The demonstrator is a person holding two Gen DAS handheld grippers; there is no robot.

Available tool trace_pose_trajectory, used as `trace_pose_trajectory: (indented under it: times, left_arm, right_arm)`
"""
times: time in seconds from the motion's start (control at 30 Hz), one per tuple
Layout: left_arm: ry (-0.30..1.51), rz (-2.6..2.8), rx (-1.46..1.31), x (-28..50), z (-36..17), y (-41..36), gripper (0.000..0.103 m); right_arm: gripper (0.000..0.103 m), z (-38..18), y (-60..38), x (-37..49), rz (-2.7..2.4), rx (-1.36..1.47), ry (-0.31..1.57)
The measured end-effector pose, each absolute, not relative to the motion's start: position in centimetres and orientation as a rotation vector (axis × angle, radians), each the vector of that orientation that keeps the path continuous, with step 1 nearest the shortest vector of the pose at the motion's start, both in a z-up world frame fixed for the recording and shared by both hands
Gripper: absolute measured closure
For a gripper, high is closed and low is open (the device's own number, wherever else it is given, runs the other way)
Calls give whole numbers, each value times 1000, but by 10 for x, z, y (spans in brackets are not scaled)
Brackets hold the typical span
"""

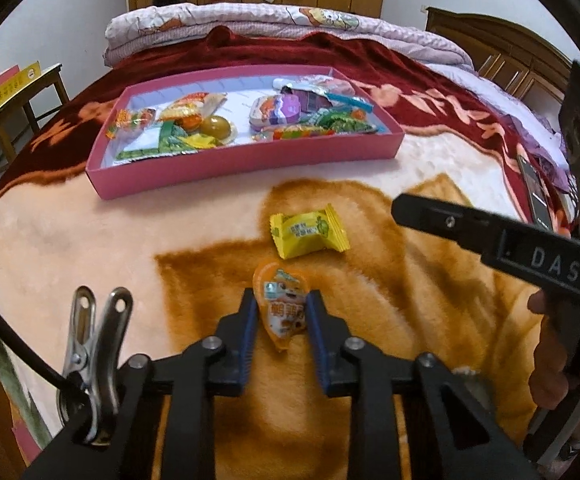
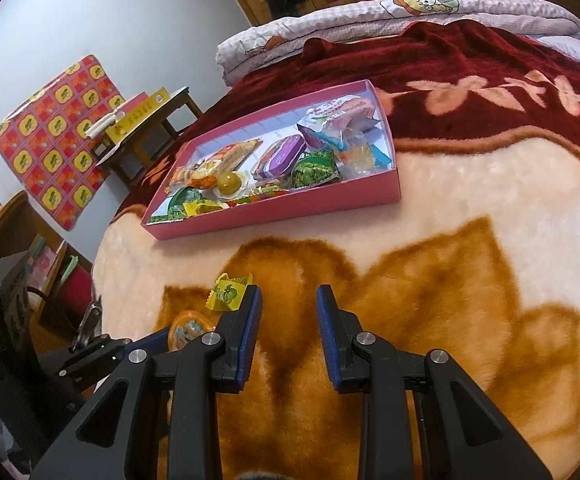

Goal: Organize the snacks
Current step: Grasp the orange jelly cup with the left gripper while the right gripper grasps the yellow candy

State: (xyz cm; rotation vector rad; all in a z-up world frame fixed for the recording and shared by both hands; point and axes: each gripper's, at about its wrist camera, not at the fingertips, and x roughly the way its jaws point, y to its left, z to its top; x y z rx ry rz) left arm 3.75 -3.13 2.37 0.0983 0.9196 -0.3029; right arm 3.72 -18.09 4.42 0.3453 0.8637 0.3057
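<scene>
left wrist view alone shows left gripper clamping the orange snack; right gripper gapes, empty.

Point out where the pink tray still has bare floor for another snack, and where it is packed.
In the pink tray, bare floor shows down the middle, between the round amber snack and the purple pack, and along the far wall behind them. The left and right piles are crowded. The blanket in front of the tray lies bare.
</scene>
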Motion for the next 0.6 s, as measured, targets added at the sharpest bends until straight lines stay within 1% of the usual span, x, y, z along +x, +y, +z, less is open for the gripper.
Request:
trace_pose_trajectory:
  times: [0.4, 0.6]
  left_arm:
    - [883, -211, 53, 48, 29, -3, 78]
    - [899, -177, 12, 55, 24, 13, 78]
  right_arm:
    - [74, 39, -164, 42, 334, 313, 890]
    - [74, 37, -148, 48, 360, 281, 905]
